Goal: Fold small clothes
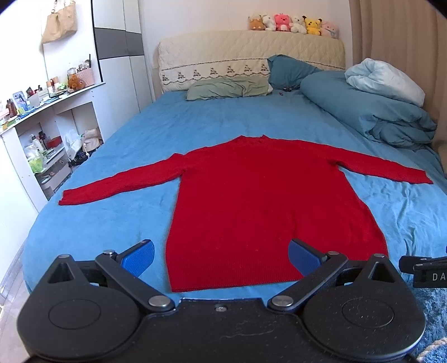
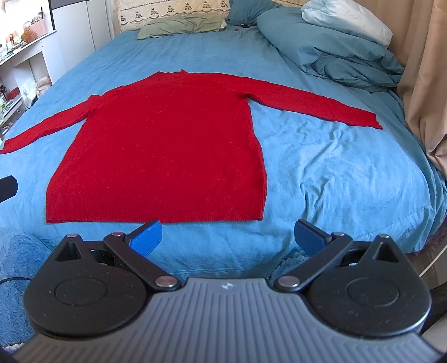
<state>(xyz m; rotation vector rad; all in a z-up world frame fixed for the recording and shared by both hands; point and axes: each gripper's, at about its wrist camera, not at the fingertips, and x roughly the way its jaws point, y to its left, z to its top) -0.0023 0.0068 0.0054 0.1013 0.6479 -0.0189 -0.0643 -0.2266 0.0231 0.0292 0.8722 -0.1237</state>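
Observation:
A red long-sleeved sweater [image 1: 251,201] lies flat on the blue bed sheet [image 1: 111,223], both sleeves spread out sideways, hem toward me. It also shows in the right wrist view [image 2: 162,145]. My left gripper [image 1: 222,255] is open and empty, held just above the hem, with its blue pads [image 1: 139,257] either side of the hem's left part. My right gripper [image 2: 229,237] is open and empty, in front of the hem's right corner, over the bed's near edge. Part of the right gripper [image 1: 424,269] shows at the left wrist view's right edge.
A blue duvet heap [image 1: 374,111] with a pale pillow lies at the bed's far right. Pillows [image 1: 229,86] and a headboard with plush toys [image 1: 293,25] are at the back. Cluttered white shelves [image 1: 42,134] stand left of the bed. A curtain [image 2: 424,83] hangs right.

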